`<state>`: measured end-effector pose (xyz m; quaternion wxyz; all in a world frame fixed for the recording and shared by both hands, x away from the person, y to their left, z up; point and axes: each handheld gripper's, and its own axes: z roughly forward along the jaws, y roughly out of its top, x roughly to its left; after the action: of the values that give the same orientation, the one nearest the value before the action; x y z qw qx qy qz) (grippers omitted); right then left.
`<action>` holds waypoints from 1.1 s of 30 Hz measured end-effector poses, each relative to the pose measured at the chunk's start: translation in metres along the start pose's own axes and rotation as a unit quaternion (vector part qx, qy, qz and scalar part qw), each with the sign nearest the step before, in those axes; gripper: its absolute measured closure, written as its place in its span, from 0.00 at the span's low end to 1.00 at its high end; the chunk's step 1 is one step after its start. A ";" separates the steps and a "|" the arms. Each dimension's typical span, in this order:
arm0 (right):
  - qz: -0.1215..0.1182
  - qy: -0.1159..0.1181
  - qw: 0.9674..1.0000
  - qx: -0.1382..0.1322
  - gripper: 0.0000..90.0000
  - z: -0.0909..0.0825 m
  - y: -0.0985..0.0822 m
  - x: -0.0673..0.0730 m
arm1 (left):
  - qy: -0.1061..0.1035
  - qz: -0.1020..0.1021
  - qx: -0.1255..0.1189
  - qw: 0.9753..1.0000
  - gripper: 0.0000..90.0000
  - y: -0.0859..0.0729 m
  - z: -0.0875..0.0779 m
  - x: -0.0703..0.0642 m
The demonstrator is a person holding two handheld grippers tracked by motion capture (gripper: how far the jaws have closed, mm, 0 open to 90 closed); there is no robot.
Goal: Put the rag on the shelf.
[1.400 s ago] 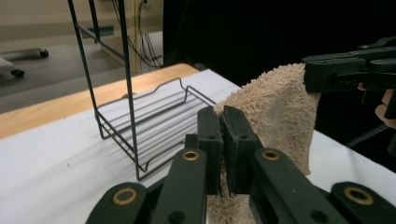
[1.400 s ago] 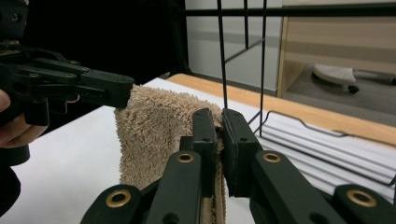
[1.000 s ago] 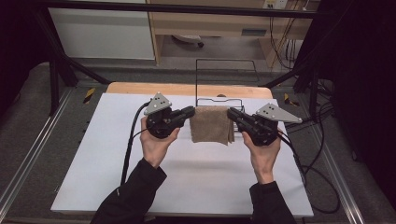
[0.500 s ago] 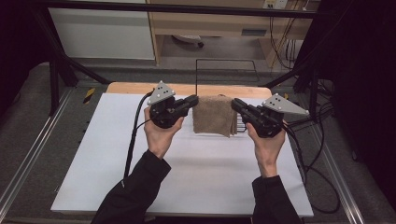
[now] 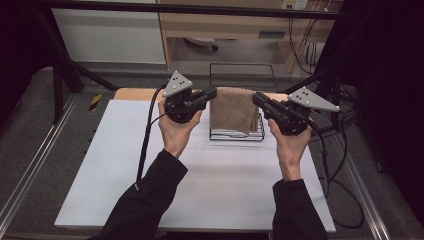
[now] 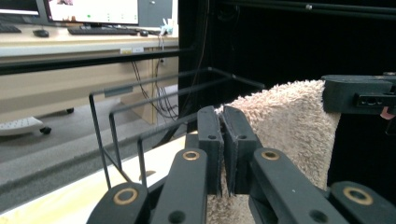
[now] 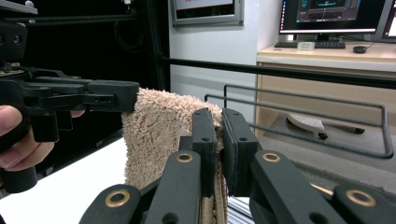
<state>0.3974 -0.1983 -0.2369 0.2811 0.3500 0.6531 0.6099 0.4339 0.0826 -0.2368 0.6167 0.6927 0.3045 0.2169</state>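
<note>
In the high view, a person's 2 hands come in from the bottom edge, each in a black sleeve and each holding a black two-jaw gripper over a white table top (image 5: 150, 175). The left gripper (image 5: 212, 93) pinches the upper left corner of a folded beige terry towel (image 5: 231, 109), and the right gripper (image 5: 256, 98) pinches its upper right corner. The towel hangs flat between them, clear of the table, in front of a black wire rack (image 5: 239, 135) that stands on the far middle part of the table. A grey three-cornered plate sits on top of each gripper, and a black cable (image 5: 146, 140) trails down from the left one.

In the left gripper view, the left gripper (image 6: 223, 122) has its jaws closed tight on the towel's (image 6: 289, 126) edge, with the pile showing between and below them. The right gripper (image 6: 327, 95) bites the far corner at the right edge. The wire rack's (image 6: 112, 116) bars rise to the left.

In the right gripper view, the right gripper (image 7: 218, 122) clamps the towel's (image 7: 161, 130) near corner, jaws nearly together. The left gripper (image 7: 135, 98) holds the opposite corner at upper left, with fingers (image 7: 11, 140) wrapped around its handle. The rack (image 7: 317, 121) stands behind at the right.
</note>
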 end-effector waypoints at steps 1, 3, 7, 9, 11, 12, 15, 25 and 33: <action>-0.001 -0.001 1.000 -0.002 0.94 0.000 0.002 -0.001 | 0.000 0.000 -0.003 1.000 0.96 0.002 0.001 0.000; -0.003 -0.002 1.000 -0.004 0.94 0.001 0.007 -0.002 | 0.001 0.003 -0.008 1.000 0.96 0.008 0.003 0.001; -0.009 -0.009 1.000 -0.009 0.94 0.001 0.016 -0.005 | 0.001 0.002 -0.015 1.000 0.96 0.016 0.008 0.001; -0.009 -0.011 1.000 -0.011 0.94 0.002 0.020 -0.007 | 0.002 0.003 -0.017 1.000 0.96 0.020 0.011 0.001; -0.009 -0.012 1.000 -0.013 0.94 0.003 0.023 -0.010 | 0.001 0.003 -0.018 1.000 0.96 0.023 0.013 0.001; -0.010 -0.014 1.000 -0.015 0.94 0.003 0.025 -0.011 | 0.000 0.004 -0.019 1.000 0.96 0.025 0.014 0.001; -0.006 -0.014 1.000 -0.016 0.94 0.004 0.028 -0.016 | -0.001 0.004 -0.025 1.000 0.96 0.028 0.017 0.001; -0.006 -0.013 1.000 -0.028 0.94 0.008 0.037 -0.023 | 0.003 0.008 -0.034 0.999 0.96 0.041 0.021 0.004; -0.010 -0.018 0.999 -0.036 0.94 0.014 0.052 -0.028 | 0.005 0.011 -0.042 0.999 0.96 0.056 0.027 0.007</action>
<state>0.4307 -0.2117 -0.1884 0.3117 0.3441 0.6286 0.6239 0.4657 0.0651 -0.1864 0.6410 0.6686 0.2908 0.2396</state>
